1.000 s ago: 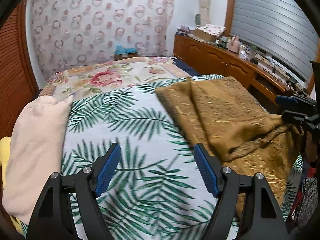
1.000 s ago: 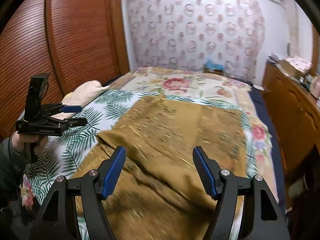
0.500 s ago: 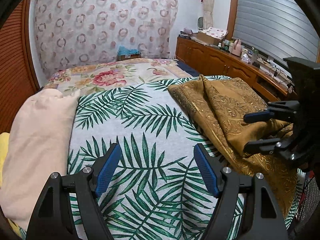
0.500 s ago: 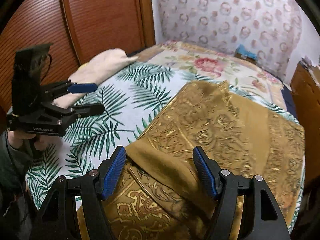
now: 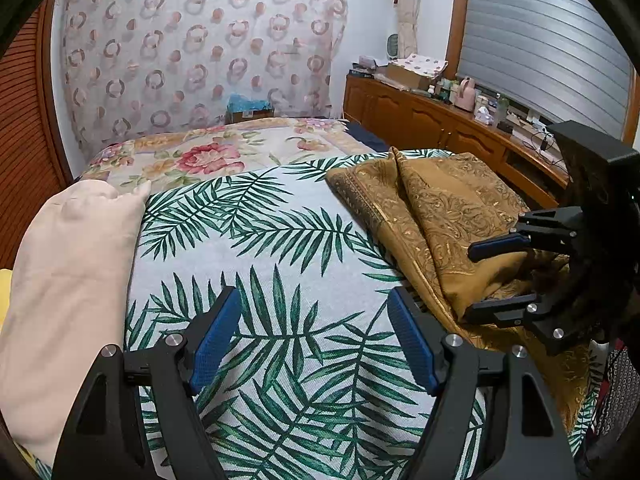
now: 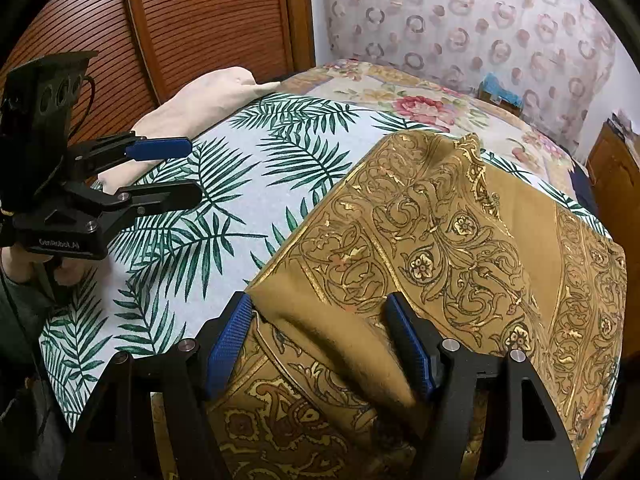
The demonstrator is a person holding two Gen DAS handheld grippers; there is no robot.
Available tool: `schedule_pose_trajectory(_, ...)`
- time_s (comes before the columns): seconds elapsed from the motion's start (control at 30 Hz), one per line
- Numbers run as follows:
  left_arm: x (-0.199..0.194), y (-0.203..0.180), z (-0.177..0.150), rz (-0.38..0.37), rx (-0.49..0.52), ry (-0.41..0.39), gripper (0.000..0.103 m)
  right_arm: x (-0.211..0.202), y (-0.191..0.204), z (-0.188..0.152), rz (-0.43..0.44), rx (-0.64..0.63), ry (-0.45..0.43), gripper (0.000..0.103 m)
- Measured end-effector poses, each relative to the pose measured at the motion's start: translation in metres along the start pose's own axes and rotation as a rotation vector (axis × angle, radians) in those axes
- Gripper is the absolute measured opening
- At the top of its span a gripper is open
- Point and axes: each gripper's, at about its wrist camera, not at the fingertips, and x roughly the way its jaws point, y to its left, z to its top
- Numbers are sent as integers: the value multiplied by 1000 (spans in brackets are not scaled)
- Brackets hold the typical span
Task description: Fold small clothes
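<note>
Over the palm-leaf sheet (image 5: pixel 280 280), left hand-held gripper (image 5: pixel 314 340) wide apart, empty, right hand-held gripper (image 6: pixel 318 344) agape, straddling gold cloth (image 6: pixel 440 232) fold

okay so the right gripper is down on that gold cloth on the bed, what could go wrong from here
1. The right gripper straddles a bunched fold of the gold cloth; closing here could pinch several layers, so the cloth lifts as a clump rather than by one edge.
2. The left gripper hangs open over bare palm-print sheet, away from the cloth, so a one-sided pull may drag the cloth crooked.
3. Pads so low might also catch the sheet underneath.
</note>
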Motion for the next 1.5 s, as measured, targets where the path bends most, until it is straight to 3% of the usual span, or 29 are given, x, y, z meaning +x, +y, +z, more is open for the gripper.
schedule_pose_trajectory(0.07, 0, 0, 0, 1, 2, -1, 76, -1, 1, -2, 7, -13, 5, 61)
schedule_pose_trajectory(0.1, 0, 0, 0, 1, 1, 0, 76, -2, 1, -3, 9, -20, 3, 51)
schedule_pose_trajectory(0.13, 0, 0, 0, 0, 2, 1, 76, -4, 2, -3, 10, -25, -5, 35)
schedule_pose_trajectory(0.23, 0, 2, -1, 3, 4, 4, 76, -15, -3, -2, 20, -19, -32, 9)
schedule_pose_trajectory(0.33, 1, 1, -1, 3, 3, 4, 76, -30, -17, -1, 14, 21, -75, 4)
schedule_pose_trajectory(0.53, 2, 1, -2, 4, 4, 7, 76, -69, -58, 7, -87, 74, -173, 3)
schedule_pose_trajectory(0.8, 3, 1, -3, 9, -1, 11, 76, -97, -142, 26, -302, 154, -193, 3)
schedule_pose_trajectory(0.9, 5, 0, -4, 13, -1, 15, 76, -90, -177, 31, -389, 188, -160, 3)
schedule_pose_trajectory(1.07, 6, -2, -4, 25, 11, 25, 76, -50, -229, 25, -397, 297, -3, 8)
schedule_pose_trajectory(1.13, 4, -6, -3, 28, 18, 26, 76, -44, -226, 23, -443, 282, 11, 30)
schedule_pose_trajectory(1.23, 1, -14, -1, 32, 32, 26, 76, -48, -216, 14, -462, 285, 0, 42)
schedule_pose_trajectory(1.37, -8, -28, 2, 24, 51, 13, 76, -69, -196, -6, -461, 293, -28, 47)
schedule_pose_trajectory(1.5, -15, -48, -2, 3, 69, 13, 76, -96, -176, -28, -400, 305, -61, 47)
